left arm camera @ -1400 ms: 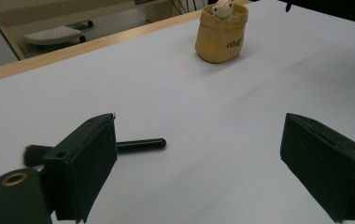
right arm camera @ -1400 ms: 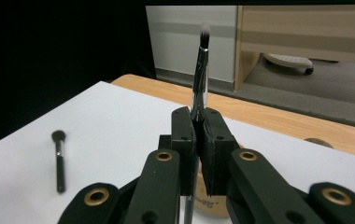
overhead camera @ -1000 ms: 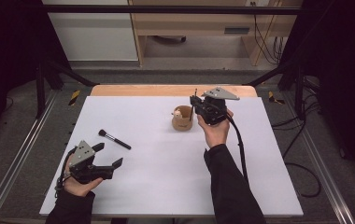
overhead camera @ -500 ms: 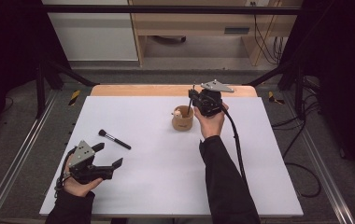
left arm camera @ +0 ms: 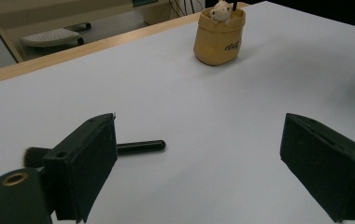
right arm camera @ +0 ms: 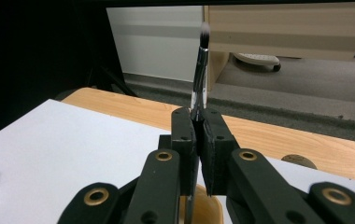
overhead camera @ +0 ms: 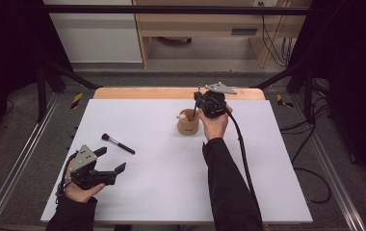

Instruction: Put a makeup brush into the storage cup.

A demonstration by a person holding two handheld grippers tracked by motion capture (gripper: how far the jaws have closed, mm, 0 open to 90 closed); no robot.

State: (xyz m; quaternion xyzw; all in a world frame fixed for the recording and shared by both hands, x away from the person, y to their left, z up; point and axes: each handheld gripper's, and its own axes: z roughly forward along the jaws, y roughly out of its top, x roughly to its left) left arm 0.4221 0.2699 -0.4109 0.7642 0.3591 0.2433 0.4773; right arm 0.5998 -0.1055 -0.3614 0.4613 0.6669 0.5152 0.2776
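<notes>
A tan cup (overhead camera: 188,126) with a small white figure at its rim stands at the table's far middle. My right gripper (overhead camera: 199,99) hovers just right of and above it, shut on a thin brush (right arm camera: 201,70). The brush's bristles point up, and its dark handle (overhead camera: 193,113) slants down into the cup (right arm camera: 204,208). A second, black-handled brush (overhead camera: 117,143) lies flat at the left. My left gripper (overhead camera: 111,160) rests open near the front left, just short of that brush (left arm camera: 140,147), with nothing between its jaws (left arm camera: 199,126). The cup (left arm camera: 220,35) stands far ahead of it.
The white table top (overhead camera: 162,183) ends at a wooden strip (overhead camera: 142,93) along the far edge. Beyond it are a floor, a wooden desk frame and hanging cables. Metal rails run along both sides of the table.
My right gripper has shifted slightly toward the far edge with the thin brush still clamped, staying over the cup. The left gripper and the lying brush have not moved.
</notes>
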